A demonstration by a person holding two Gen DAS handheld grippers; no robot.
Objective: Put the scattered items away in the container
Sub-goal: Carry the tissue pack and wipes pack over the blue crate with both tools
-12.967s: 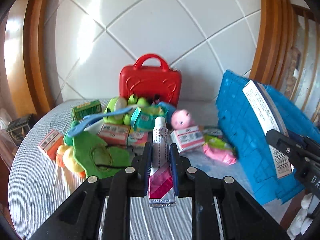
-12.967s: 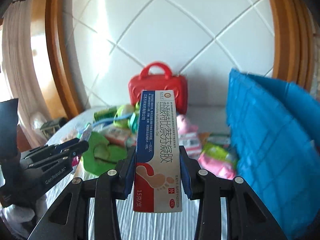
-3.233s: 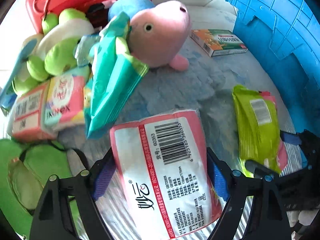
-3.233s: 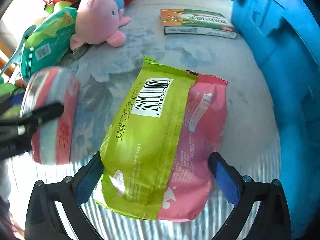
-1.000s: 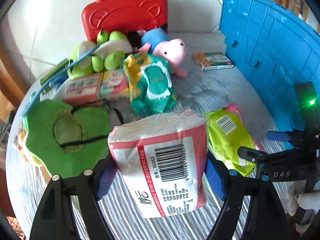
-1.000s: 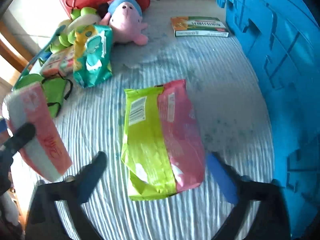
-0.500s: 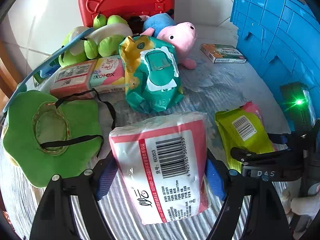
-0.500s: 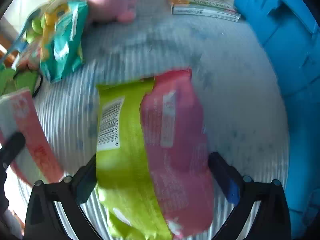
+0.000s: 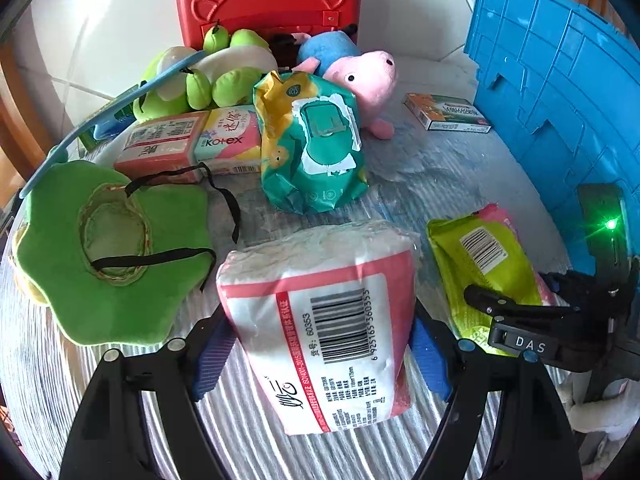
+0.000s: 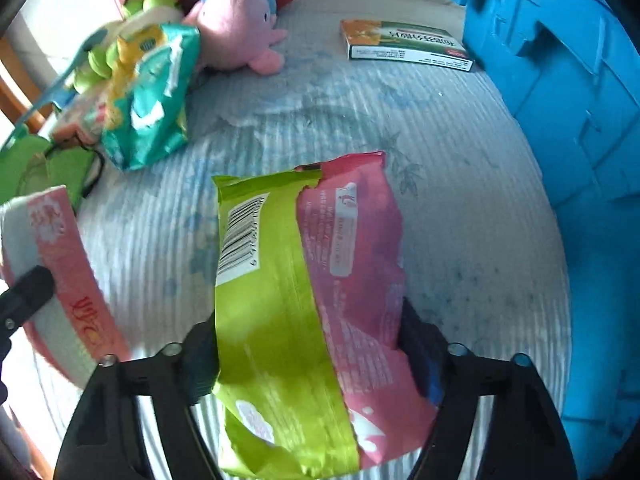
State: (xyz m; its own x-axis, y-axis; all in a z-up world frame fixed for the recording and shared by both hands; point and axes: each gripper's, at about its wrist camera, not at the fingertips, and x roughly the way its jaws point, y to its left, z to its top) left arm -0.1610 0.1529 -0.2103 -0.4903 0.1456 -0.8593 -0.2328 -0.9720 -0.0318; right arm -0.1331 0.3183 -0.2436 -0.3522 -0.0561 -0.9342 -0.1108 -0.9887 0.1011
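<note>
Two grippers work over a round table (image 10: 460,184) with a pale ribbed cloth; white diagonal tiles and wood trim lie behind. Left gripper (image 9: 320,344) pinches a tissue pack (image 9: 328,344) above the cloth. Right gripper (image 10: 308,356) is closing, its jaws around a green-and-pink pouch (image 10: 304,292) lying on the cloth near the blue crate (image 10: 572,100). Crate's inside is out of view. Red case (image 9: 272,0) is cut off at top. Pig plush (image 9: 360,76) partly hides behind a teal wipes pack (image 9: 316,148). Right view is blurred.
</note>
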